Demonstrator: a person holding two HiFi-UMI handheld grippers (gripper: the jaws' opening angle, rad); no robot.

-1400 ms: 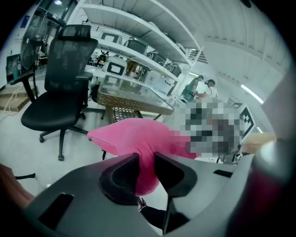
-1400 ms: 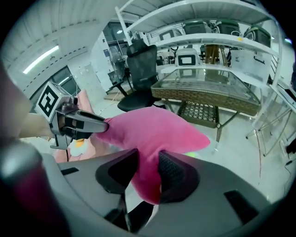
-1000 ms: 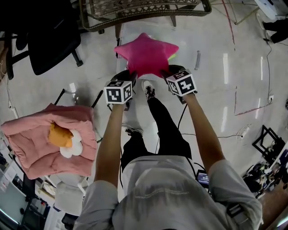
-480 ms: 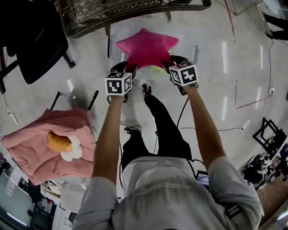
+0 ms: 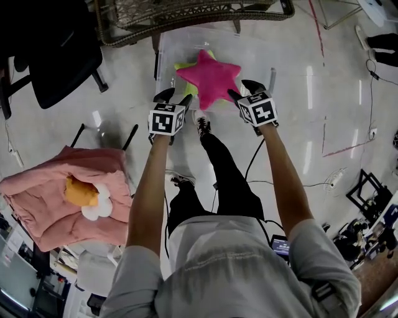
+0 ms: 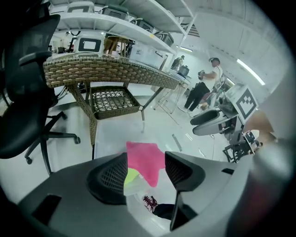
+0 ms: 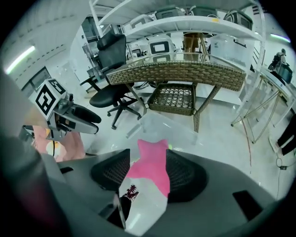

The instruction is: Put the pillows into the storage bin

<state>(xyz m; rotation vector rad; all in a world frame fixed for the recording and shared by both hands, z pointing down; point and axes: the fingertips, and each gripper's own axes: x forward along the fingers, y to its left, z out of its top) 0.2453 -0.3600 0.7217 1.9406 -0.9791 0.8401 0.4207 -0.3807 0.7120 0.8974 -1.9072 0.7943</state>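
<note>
On glossy floor [image 5: 323,124], clear bin [image 5: 169,46] holds plush star [image 5: 208,77].

Star pillow [image 5: 210,77] atop another pillow [image 5: 185,66] in bin [image 5: 252,46]

Soft plush among hard, shiny surfaces

Below you, the star pillow [image 5: 209,77] looks like fuzzy, matt cloth; the storage bin [image 5: 180,46] is clear, smooth plastic; the table [image 5: 186,11] is rough woven wicker; the floor [image 5: 336,93] gleams glossy.

head view: overhead, steeply down | gripper views: close, along own jaws | shared: star pillow [image 5: 210,76], wicker table [image 5: 199,9]
</note>
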